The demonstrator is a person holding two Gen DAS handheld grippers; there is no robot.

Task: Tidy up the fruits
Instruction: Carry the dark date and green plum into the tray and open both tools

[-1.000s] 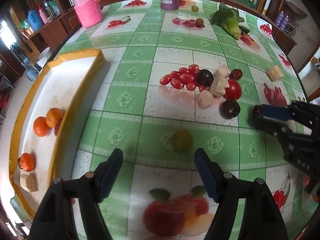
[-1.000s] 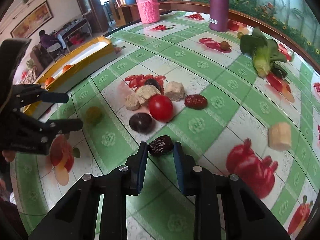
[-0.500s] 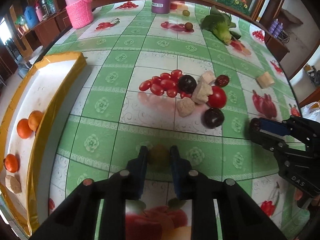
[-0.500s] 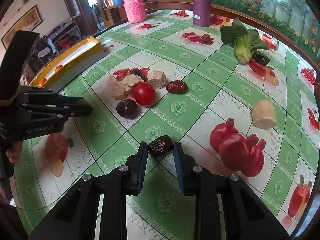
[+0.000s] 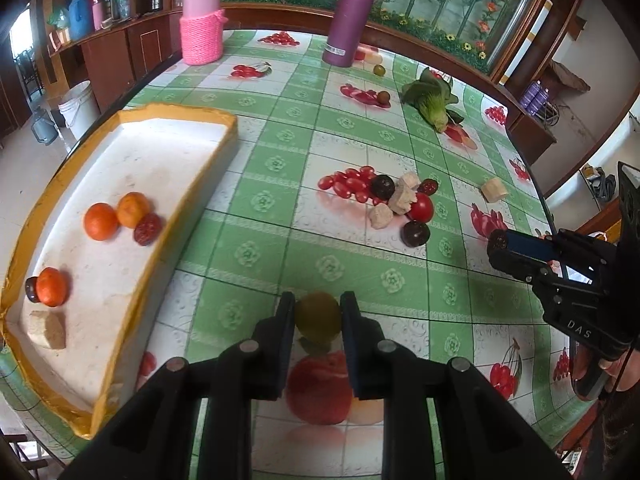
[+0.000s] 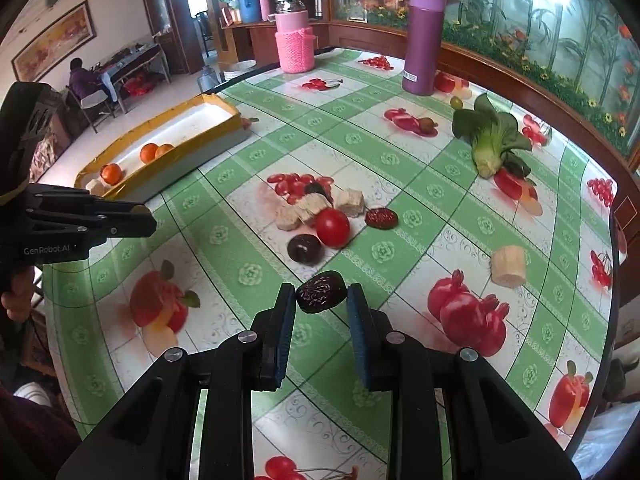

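The left tool (image 5: 318,314) pinches a smooth, round olive-green fruit (image 5: 318,317) above the glossy checked table (image 5: 304,128), beside the foam tray (image 5: 120,152). The right tool (image 6: 321,306) grips a wrinkled dark date (image 6: 321,292).

Surface: we see a table (image 5: 360,128) under a green-checked, fruit-print cloth.
Left edge: yellow-rimmed white tray (image 5: 188,184).
Centre: red tomato (image 5: 421,208), two dark plums (image 5: 415,233), pale chunks (image 5: 404,197), a red date (image 6: 381,218), touching or nearly so.
Right: lone pale chunk (image 5: 494,189).
Far side: greens (image 5: 434,98), purple bottle (image 5: 352,18), pink-sleeved jar (image 5: 201,24).
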